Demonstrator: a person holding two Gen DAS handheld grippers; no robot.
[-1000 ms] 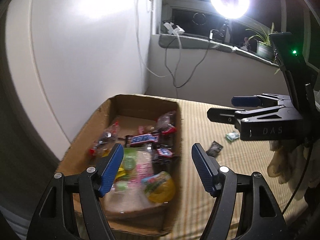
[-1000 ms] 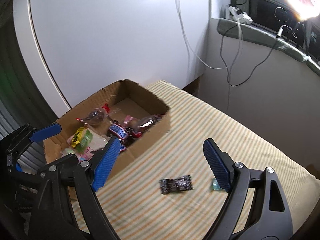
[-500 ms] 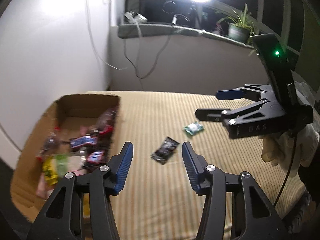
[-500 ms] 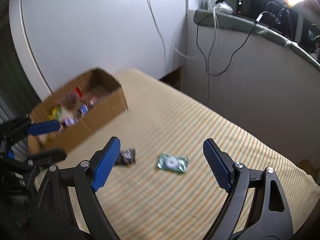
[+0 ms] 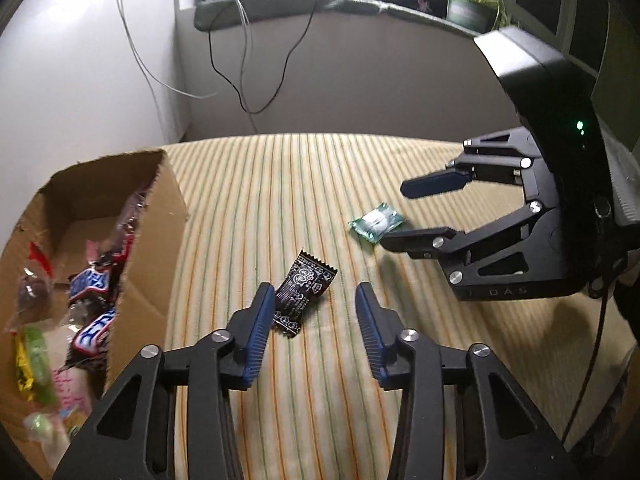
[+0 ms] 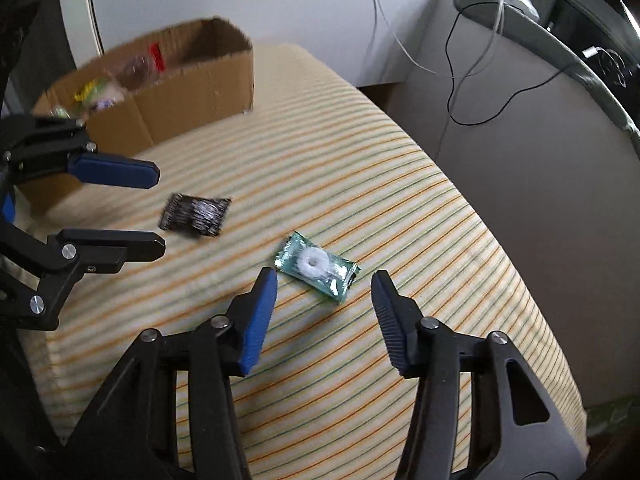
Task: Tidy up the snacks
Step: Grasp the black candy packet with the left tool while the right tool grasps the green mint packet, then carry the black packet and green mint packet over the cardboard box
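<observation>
— Left wrist view: why's the left claw straddling the black wrapper?
— Closing on it, nothing gripped yet. The right claw is closing over the green mint too; both lie on the bed, bound for the box, I'd guess.

"DAS" lettering on right tool body; black snack wrapper print illegible.

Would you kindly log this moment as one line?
left gripper: closing, over black packet | right gripper: closing, over green candy | neither gripped
</observation>
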